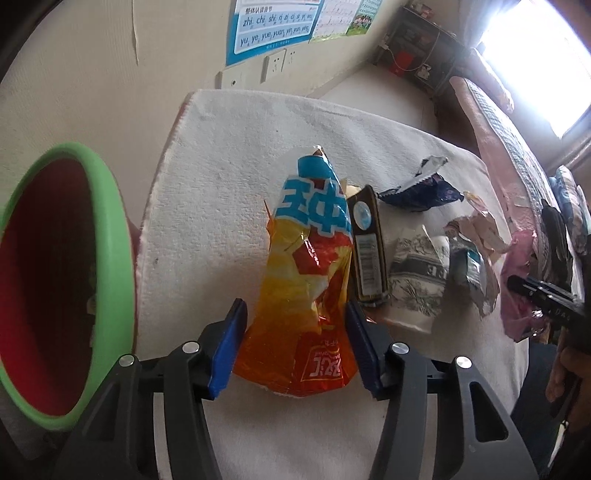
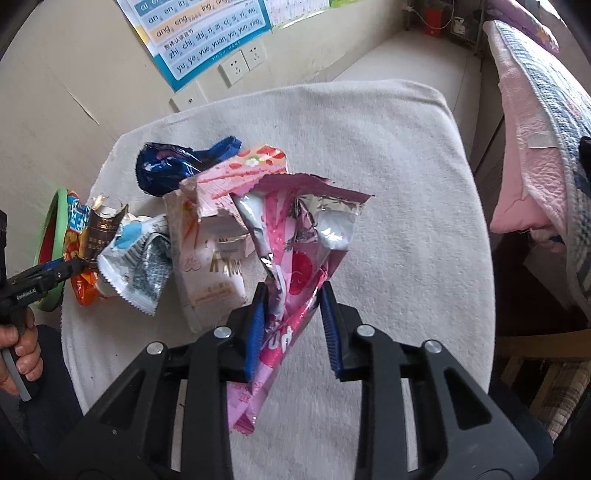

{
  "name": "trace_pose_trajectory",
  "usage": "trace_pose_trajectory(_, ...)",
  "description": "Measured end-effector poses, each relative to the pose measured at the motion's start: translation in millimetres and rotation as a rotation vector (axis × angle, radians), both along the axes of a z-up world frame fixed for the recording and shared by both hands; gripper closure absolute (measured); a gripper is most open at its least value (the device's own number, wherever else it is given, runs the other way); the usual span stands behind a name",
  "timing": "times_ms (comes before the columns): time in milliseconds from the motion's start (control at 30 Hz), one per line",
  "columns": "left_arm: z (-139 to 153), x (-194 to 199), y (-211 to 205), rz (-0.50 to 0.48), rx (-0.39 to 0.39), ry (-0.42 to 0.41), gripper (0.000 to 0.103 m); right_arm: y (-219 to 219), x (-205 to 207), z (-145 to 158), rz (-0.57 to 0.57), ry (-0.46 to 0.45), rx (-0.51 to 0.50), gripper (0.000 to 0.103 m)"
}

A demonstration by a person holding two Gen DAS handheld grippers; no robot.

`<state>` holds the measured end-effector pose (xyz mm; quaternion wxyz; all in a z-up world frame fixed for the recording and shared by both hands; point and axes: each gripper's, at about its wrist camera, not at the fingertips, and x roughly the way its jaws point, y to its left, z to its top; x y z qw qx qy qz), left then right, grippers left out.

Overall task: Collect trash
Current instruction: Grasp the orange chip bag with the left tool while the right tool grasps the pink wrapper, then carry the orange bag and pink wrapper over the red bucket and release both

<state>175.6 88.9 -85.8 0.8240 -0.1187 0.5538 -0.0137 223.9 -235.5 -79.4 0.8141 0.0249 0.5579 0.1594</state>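
Pinching the pink wrapper in my right tool; left tool brackets the chip bag, unclamped, bin alongside.

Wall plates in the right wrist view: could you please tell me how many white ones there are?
3: one plate and a second side by side under the poster, a third lower left.

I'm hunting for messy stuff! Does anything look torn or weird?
Yes. The pink wrapper in the right tool is ripped open, its silver inside showing. The pink box behind it has a ragged torn top.
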Motion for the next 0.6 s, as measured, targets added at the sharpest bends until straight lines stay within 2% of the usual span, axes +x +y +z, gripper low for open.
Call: trace_pose_trajectory(600, 49.3, -45.9, 2.2, -0.002, 0.034, -0.098, 0.051, -0.1, -44.7, 66.9, 0.001, -0.108, 0.022, 0.074)
